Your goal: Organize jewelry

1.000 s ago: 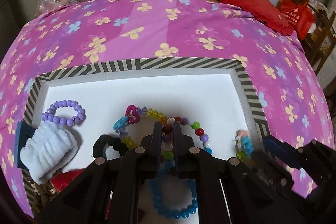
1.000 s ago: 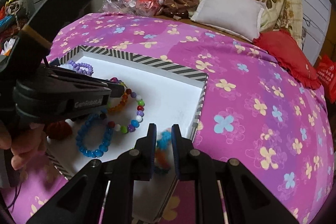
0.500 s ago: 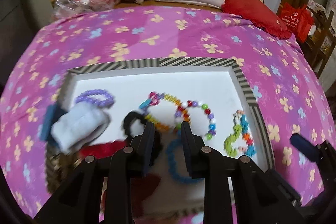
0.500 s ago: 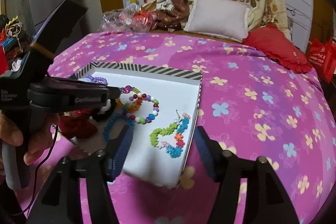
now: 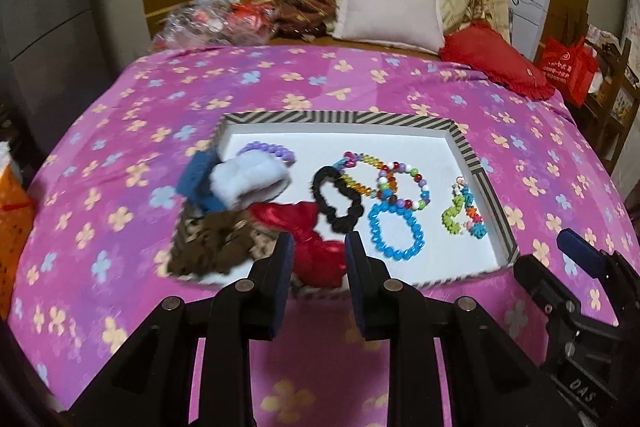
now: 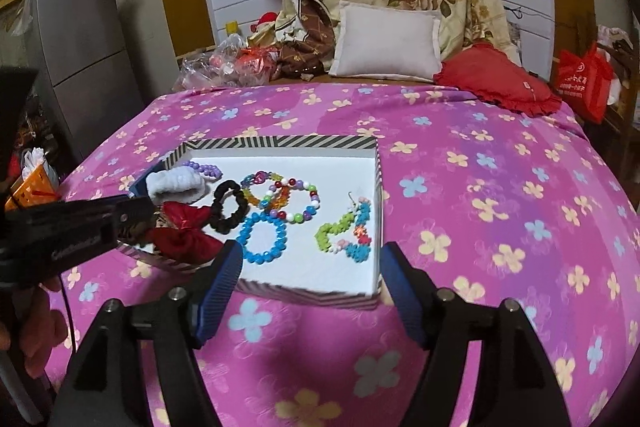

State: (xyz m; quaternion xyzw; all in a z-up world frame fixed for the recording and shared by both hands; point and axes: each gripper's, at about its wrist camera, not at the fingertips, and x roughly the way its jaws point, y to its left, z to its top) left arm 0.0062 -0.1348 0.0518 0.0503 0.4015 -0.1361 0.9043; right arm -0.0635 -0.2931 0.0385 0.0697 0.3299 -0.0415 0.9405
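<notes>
A striped-rim white tray [image 5: 340, 117] [image 6: 280, 141] lies on the pink flowered bed. In it lie a blue bead bracelet [image 5: 395, 231] [image 6: 262, 237], a multicoloured bead bracelet [image 5: 404, 187] [image 6: 294, 199], a rainbow bracelet [image 5: 362, 173], a purple bracelet [image 5: 266, 150], a black scrunchie [image 5: 338, 203] [image 6: 229, 206], a green-blue beaded piece [image 5: 464, 213] [image 6: 346, 233], a red bow [image 5: 308, 235] [image 6: 186, 231], a white scrunchie [image 5: 250, 179] and brown and blue scrunchies. My left gripper [image 5: 319, 259] is open and empty above the tray's near edge. My right gripper [image 6: 310, 275] is wide open and empty at the tray's near right.
A white pillow [image 5: 390, 9], a red cushion [image 5: 494, 61] and a folded quilt sit at the bed's head, with plastic bags [image 5: 208, 23] at the back left. A grey fridge [image 6: 80, 55] stands left. A red bag [image 6: 584, 79] is at the right.
Both grippers pulled back from the tray and rose. The left let go of the multicoloured bracelet; the right opened wide, leaving the green-blue beaded piece in the tray.
</notes>
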